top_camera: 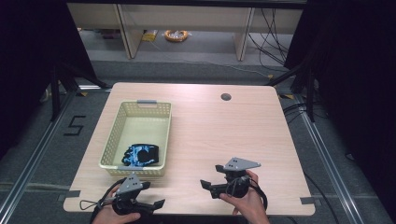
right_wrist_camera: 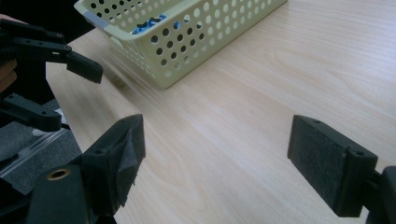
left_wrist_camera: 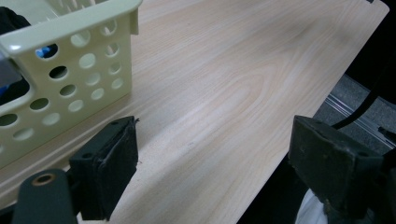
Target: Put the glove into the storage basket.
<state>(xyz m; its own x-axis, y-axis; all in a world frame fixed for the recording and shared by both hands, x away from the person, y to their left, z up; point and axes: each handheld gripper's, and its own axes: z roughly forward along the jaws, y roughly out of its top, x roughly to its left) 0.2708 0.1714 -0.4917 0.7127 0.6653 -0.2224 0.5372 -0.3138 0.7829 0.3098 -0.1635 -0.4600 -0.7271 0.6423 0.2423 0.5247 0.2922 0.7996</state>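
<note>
1. Both my claws are released right now with nothing between the jaws. My left claw sits at the near edge of the surface, just in front of the basket. My right claw hangs over bare wood, well apart from the basket.
2. The black and blue cloth thing is already lying inside the basket, at the near end. It looks like a glove to me, but honestly can't swear to it.
3. So I'd guess the drop-off part is done. Nothing else sits loose on the wood for me to grab, so little seems left.
4. Hard to see: in both claw views the thing only peeks through the basket holes, mostly blocked by the wall. The left claw view cuts the basket off.
</note>
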